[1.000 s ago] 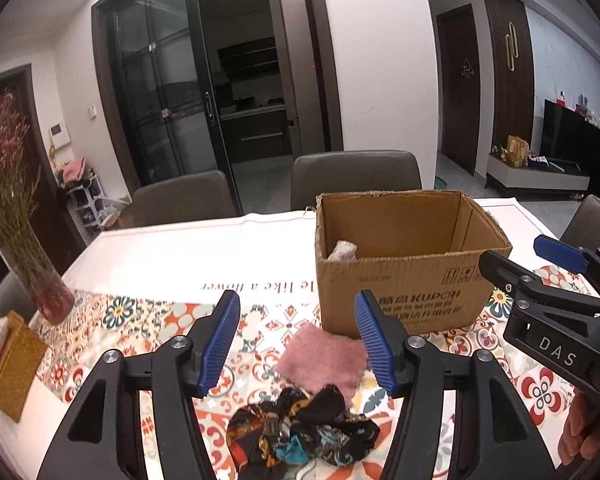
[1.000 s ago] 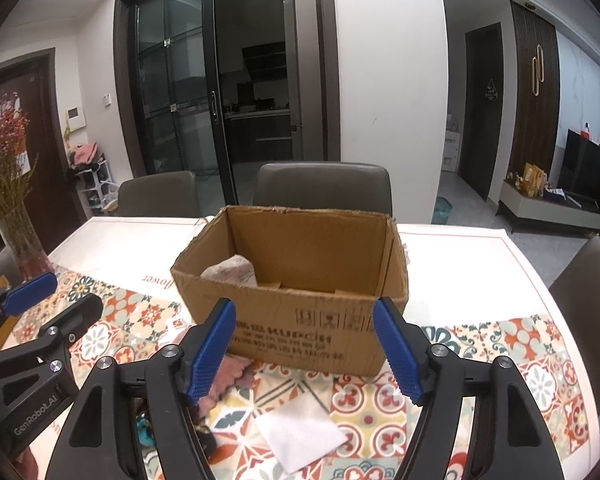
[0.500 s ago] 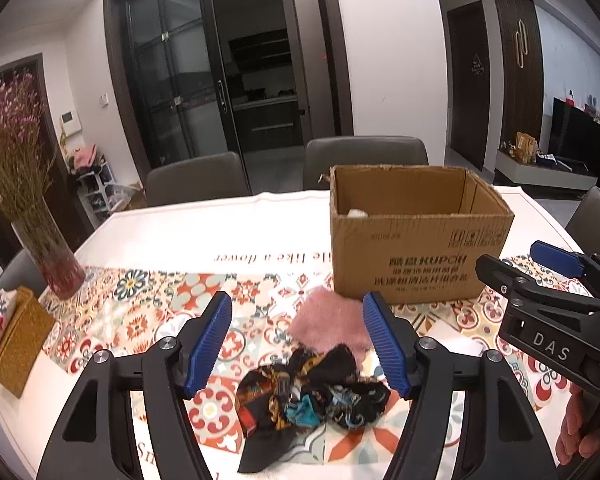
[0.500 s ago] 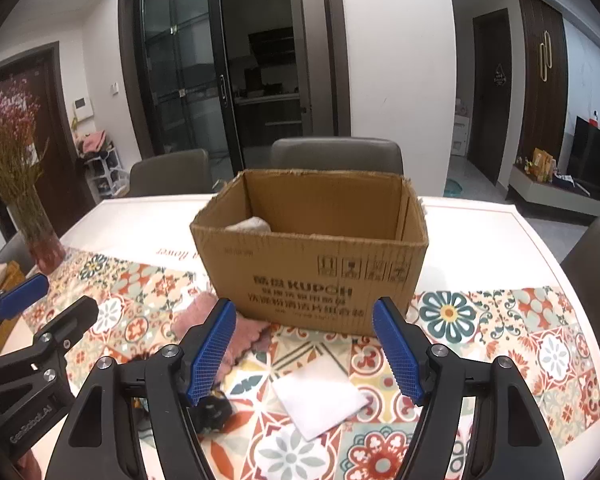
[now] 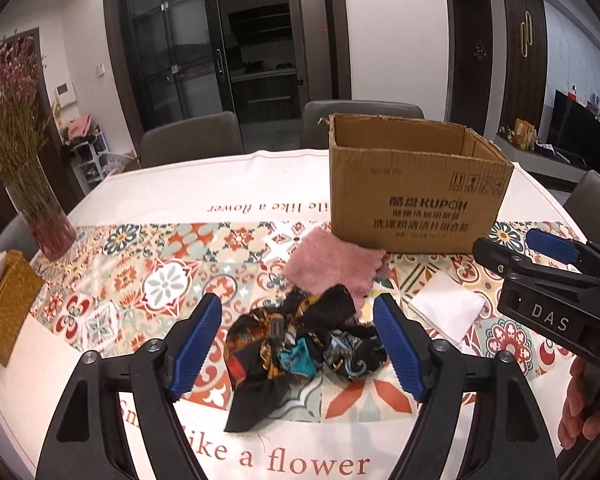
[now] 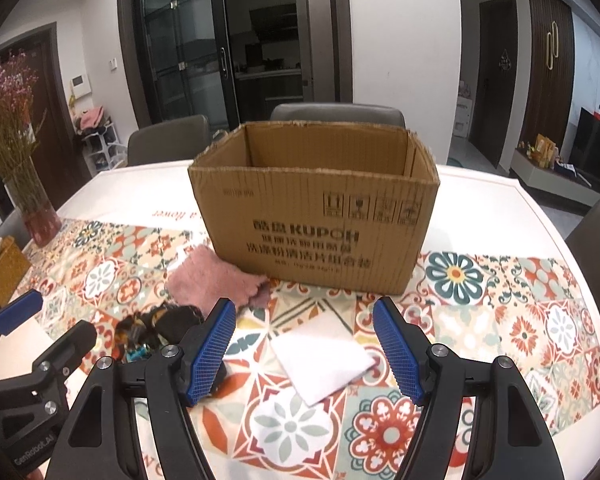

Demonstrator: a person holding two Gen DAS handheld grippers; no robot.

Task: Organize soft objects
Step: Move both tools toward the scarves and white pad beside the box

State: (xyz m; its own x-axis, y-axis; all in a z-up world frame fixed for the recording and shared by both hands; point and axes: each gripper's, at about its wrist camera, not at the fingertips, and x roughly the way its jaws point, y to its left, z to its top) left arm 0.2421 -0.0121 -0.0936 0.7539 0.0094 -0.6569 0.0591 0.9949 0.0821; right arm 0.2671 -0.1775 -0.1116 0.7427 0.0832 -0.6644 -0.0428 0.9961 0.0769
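Left gripper [image 5: 298, 342] wide open, empty — framing the scarf [image 5: 300, 344]. Right gripper [image 6: 304, 346] wide open too, empty — over the white cloth [image 6: 320, 360], near the box [image 6: 316, 220].

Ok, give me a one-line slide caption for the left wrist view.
Open left gripper poised over a crumpled patterned scarf, with a pink cloth, white cloth and cardboard box beyond.

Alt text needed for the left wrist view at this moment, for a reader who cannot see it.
The open left tool frames a crumpled dark patterned scarf on a tiled-print tablecloth. Beyond it lie a pink cloth and a white cloth before an open cardboard box; the right tool enters at right.
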